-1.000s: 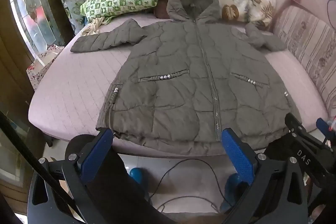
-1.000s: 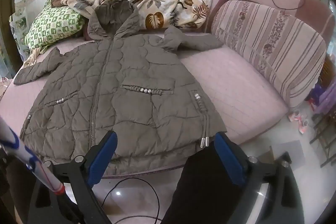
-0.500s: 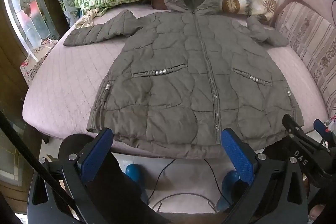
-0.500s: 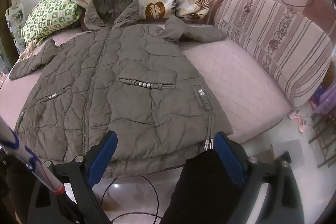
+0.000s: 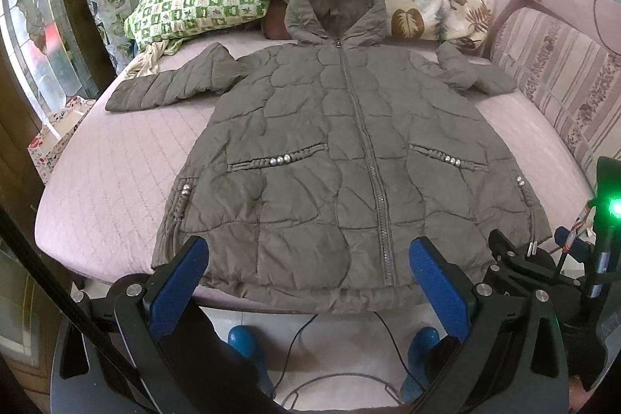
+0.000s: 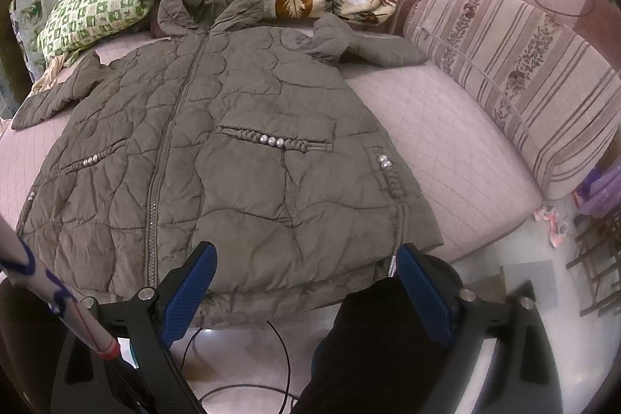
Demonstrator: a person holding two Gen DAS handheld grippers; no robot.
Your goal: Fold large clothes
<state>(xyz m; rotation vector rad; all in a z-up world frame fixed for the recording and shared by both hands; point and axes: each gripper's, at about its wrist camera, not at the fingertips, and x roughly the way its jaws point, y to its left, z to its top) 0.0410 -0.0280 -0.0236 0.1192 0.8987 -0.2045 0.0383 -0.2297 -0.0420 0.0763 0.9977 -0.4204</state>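
change: both grippers brought closer to hem over last 1 s | jacket (image 5: pixel 341 158) spread flat, zipped, on bed (image 5: pixel 112 173) | left gripper (image 5: pixel 310 282) and right gripper (image 6: pixel 306 282) jaws held apart, nothing gripped | folding judged not yet started

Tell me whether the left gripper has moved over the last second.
Yes. The left gripper has advanced toward the bed: the jacket hem now sits between its open fingers.
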